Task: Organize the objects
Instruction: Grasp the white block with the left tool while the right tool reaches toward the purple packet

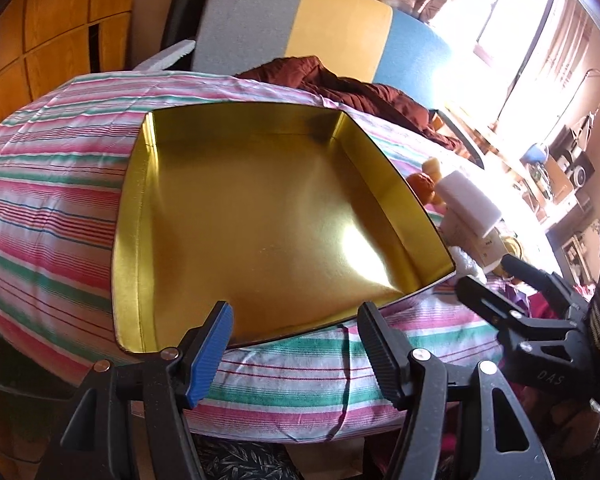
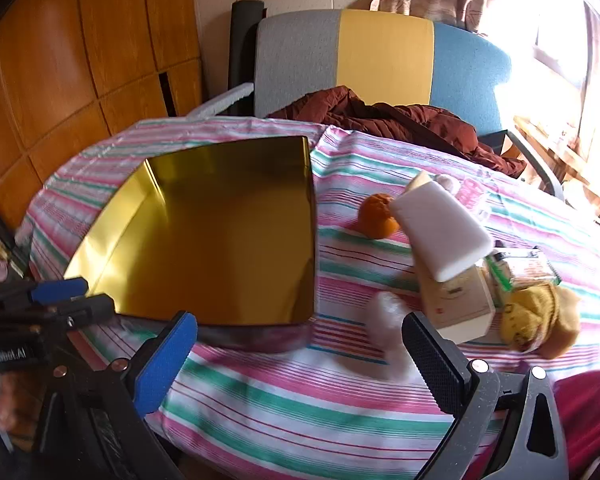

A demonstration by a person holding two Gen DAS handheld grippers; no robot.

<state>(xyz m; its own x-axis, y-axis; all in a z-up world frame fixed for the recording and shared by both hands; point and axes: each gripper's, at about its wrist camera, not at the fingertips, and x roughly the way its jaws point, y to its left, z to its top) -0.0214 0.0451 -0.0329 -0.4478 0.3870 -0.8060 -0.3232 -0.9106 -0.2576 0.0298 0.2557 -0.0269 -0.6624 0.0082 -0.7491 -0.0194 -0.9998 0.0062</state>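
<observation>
A gold tin box [image 1: 260, 216] sits open and empty on the counter [image 1: 52, 184], which is covered by a striped cloth. The left claw [image 1: 296, 344] hangs over the box's near rim, jaws spread with nothing between them. The right claw [image 2: 300, 360], also spread and empty, hovers beside the box near a white block [image 2: 440, 232], a cream carton [image 2: 456, 304], an orange [image 2: 376, 216] and a yellow plush toy [image 2: 540, 316].

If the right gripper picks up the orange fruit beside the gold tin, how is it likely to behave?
The orange fruit looks round, so a push would probably roll it across the striped cloth. Its skin looks dimpled and uneven, so it may be soft and dent under a hard squeeze. The right gripper is open wide enough to fit around it.
</observation>
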